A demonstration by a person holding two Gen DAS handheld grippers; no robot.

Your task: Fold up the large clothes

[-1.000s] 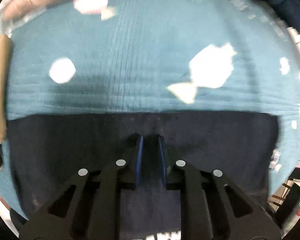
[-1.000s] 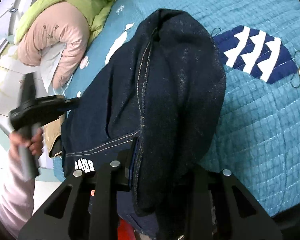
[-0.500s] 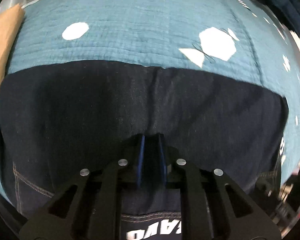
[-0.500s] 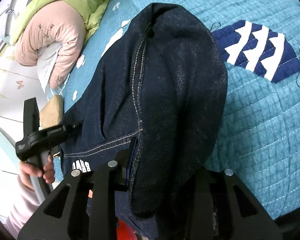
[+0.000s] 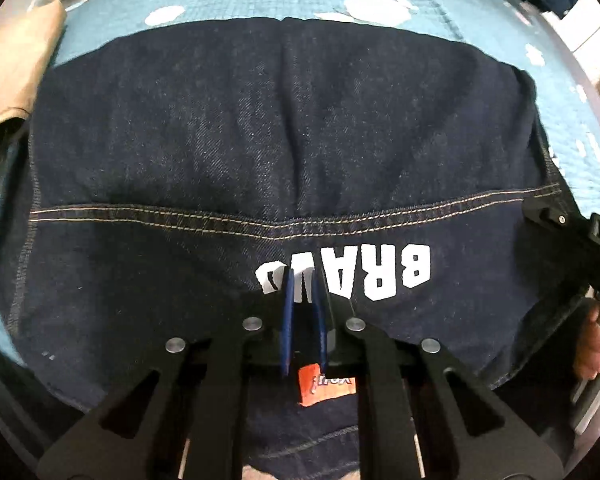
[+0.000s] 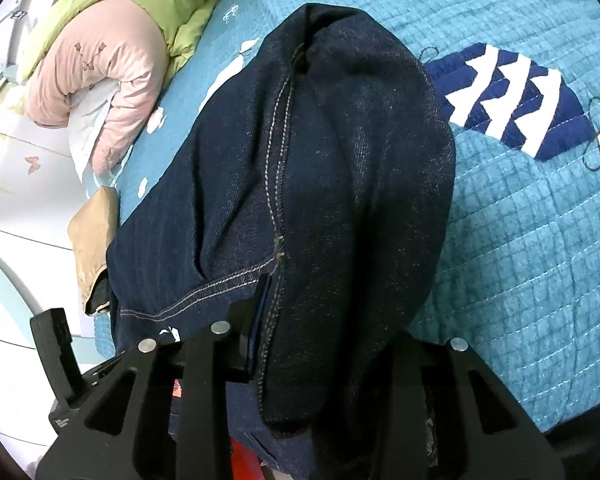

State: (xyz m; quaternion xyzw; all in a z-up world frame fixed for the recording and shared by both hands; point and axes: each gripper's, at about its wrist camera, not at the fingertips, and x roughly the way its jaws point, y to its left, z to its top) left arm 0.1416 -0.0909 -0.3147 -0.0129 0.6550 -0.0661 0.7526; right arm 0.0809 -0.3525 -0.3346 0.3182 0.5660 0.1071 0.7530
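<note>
A dark blue denim garment [image 5: 284, 128] with tan stitching and white letters "BRAV" lies spread on a teal quilted bed. My left gripper [image 5: 302, 280] hovers over its near part, blue pads close together with a narrow gap, nothing clearly between them. An orange label [image 5: 324, 388] shows below the pads. My right gripper [image 6: 296, 292] is shut on the garment's side seam [image 6: 276, 216]; the denim drapes over its right finger and hides it. The right gripper also shows at the right edge of the left wrist view [image 5: 556, 220].
The teal quilt [image 6: 532, 216] has a navy and white patch [image 6: 508, 96]. A pink and green padded jacket [image 6: 100, 64] lies at the far left. A tan cloth [image 6: 94, 236] lies beside the denim at the bed's edge.
My left gripper has drawn back toward the near edge, so the garment's lettering and label came into view. My right gripper kept its hold and shifted slightly.
</note>
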